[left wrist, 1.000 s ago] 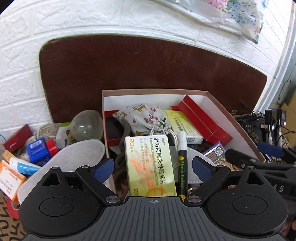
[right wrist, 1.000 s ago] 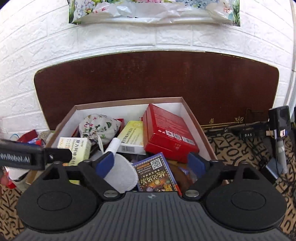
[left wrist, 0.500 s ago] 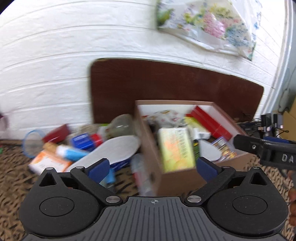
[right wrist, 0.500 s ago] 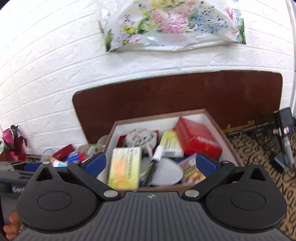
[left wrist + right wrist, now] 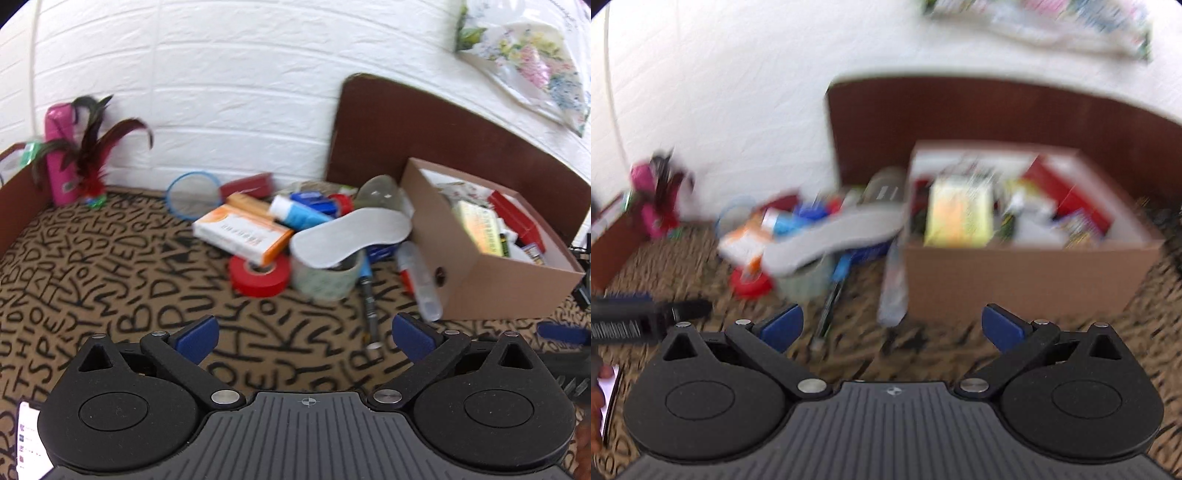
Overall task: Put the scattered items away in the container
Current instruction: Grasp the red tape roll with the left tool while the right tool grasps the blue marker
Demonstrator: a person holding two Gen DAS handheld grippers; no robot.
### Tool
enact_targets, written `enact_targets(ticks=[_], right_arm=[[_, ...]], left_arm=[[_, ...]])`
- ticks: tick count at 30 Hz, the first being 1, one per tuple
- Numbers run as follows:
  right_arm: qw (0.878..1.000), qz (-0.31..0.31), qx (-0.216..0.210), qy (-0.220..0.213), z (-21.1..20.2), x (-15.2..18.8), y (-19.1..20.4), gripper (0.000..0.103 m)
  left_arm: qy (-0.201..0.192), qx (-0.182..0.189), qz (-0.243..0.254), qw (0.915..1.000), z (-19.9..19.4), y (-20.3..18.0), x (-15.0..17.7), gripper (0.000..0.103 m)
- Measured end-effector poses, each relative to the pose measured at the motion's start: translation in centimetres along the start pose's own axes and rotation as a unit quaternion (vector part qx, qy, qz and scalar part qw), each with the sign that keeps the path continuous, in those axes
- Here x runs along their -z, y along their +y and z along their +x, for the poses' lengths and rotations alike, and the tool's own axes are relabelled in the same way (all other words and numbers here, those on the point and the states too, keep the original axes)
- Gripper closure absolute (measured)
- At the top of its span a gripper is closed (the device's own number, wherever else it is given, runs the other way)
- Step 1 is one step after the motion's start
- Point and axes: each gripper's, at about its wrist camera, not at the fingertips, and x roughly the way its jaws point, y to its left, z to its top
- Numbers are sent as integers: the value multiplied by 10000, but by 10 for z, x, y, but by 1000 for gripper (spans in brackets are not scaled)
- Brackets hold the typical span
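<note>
Both grippers, left (image 5: 306, 334) and right (image 5: 892, 325), stood wide apart and empty over the mat (image 5: 110, 288), the right having just finished opening. One box (image 5: 491, 284) sat at right, part-filled; beside it lay one insole (image 5: 351, 236) and two tape rolls (image 5: 258, 275).

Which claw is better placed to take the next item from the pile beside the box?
Probably the left claw: open and empty, it faces the pile, with the red tape roll just ahead. The right claw, also open, points nearer the cardboard box.
</note>
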Motion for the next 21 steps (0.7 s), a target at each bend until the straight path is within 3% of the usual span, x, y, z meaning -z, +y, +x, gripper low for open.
enact_targets(ticks=[7, 13, 16, 18, 21], right_arm=[[9942, 66, -456, 973, 51, 30, 24, 18], [9947, -6, -519, 892, 68, 24, 36, 22], [9932, 44, -613, 988, 85, 20, 37, 32], [9917, 28, -698, 1080, 97, 19, 38, 41], [9910, -35, -706, 1140, 113, 20, 43, 44]], left_arm=[[205, 55, -137, 9997, 28, 23, 4, 9], [360, -123, -270, 9989, 67, 41, -5, 24], [440, -201, -419, 9980, 90, 52, -13, 36], [487, -210, -581, 9969, 105, 61, -19, 39], [509, -339, -750, 9953, 124, 72, -27, 42]])
